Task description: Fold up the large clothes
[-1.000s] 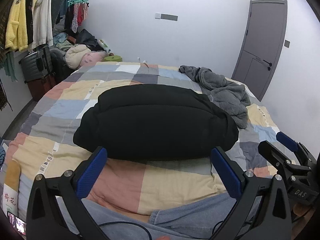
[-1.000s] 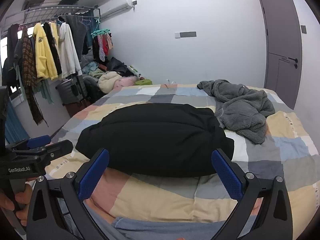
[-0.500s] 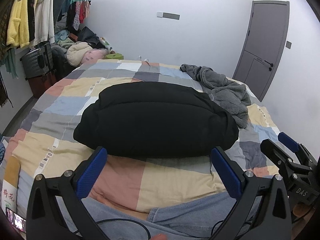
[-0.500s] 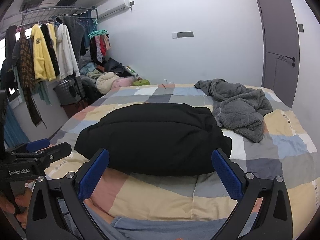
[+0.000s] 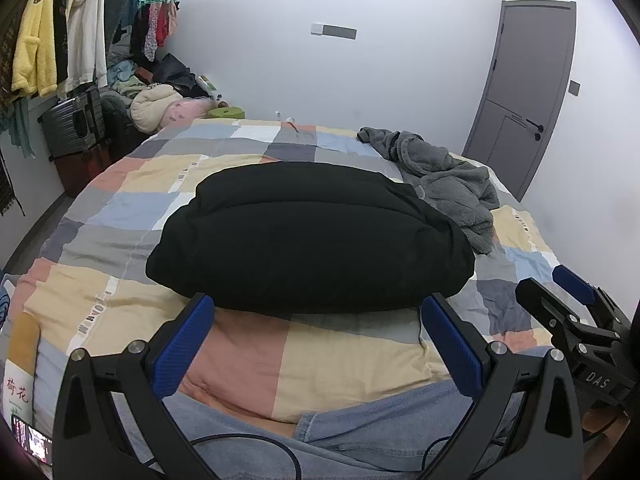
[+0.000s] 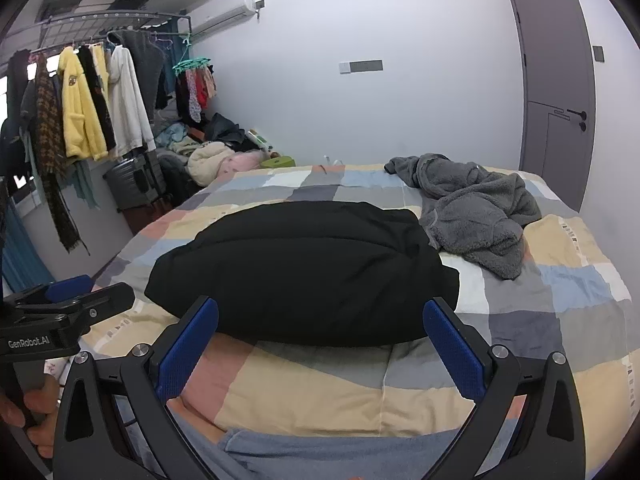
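Observation:
A black puffy garment (image 5: 312,236) (image 6: 304,272) lies folded into a thick bundle in the middle of the checked bed cover (image 5: 120,208) (image 6: 560,292). A crumpled grey fleece garment (image 5: 448,184) (image 6: 476,204) lies behind it to the right. My left gripper (image 5: 318,340) hovers just in front of the bundle's near edge, open and empty. My right gripper (image 6: 320,340) hangs likewise before the bundle, open with nothing between its blue pads. Each gripper shows in the other's view: the right gripper (image 5: 568,300) and the left gripper (image 6: 76,292).
A clothes rail with hanging jackets (image 6: 84,108) and a dark suitcase (image 5: 72,124) stand along the left wall, with a heap of clothes (image 5: 160,100) in the corner. A grey door (image 6: 556,92) is at the right. A person's jeans (image 5: 380,420) fill the near edge.
Both grippers have drifted slightly, so the bundle sits a little higher and further in view. The garments have not moved, and both grippers stay open.

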A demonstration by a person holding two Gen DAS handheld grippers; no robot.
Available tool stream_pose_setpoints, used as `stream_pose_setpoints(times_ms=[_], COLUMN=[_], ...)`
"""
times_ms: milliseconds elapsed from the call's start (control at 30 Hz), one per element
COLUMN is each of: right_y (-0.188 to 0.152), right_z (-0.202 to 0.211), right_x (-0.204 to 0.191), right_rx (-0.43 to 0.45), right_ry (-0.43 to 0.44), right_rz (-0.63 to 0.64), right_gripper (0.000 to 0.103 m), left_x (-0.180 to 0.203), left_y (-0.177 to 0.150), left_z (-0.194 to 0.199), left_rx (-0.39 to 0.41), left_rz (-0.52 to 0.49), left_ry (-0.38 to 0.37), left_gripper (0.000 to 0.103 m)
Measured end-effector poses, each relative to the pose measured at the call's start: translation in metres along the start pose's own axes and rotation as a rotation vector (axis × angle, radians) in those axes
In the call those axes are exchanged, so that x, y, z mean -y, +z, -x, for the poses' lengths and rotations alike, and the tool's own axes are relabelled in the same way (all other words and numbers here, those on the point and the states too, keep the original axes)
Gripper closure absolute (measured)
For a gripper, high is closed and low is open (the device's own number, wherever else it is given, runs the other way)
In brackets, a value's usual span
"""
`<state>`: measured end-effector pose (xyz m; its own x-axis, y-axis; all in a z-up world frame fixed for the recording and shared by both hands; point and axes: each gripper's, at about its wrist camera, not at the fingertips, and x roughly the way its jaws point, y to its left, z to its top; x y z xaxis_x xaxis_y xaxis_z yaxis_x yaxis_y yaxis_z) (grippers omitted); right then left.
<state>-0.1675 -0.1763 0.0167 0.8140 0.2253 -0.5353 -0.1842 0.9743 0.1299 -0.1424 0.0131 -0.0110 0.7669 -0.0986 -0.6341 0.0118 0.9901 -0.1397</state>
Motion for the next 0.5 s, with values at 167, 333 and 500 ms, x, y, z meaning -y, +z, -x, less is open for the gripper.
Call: stream_pose_setpoints(times_ms=[167, 333, 500], right_y=[-0.0001, -0.0023, -0.0042], right_z=[0.0023, 0.0044, 0.0065], right_x=[-0.0003, 0.0001, 0.0002], right_rx=[0.007, 0.012, 0.013], right_ry=[0.001, 0.002, 0.003], right_rz=[-0.004, -0.008, -0.005], right_gripper=[0.0, 0.0, 0.0], left_x=[-0.0008, 0.0007, 0.002], left_y=[0.0, -0.0014, -0.0024], left_z=[0.0009, 0.0063, 0.008], left_rx=[-0.003, 0.009, 0.01], left_rz=[0.004, -0.001, -0.004], left_ry=[-0.004, -0.013, -0.015], left_gripper=[0.0, 0.0, 0.0])
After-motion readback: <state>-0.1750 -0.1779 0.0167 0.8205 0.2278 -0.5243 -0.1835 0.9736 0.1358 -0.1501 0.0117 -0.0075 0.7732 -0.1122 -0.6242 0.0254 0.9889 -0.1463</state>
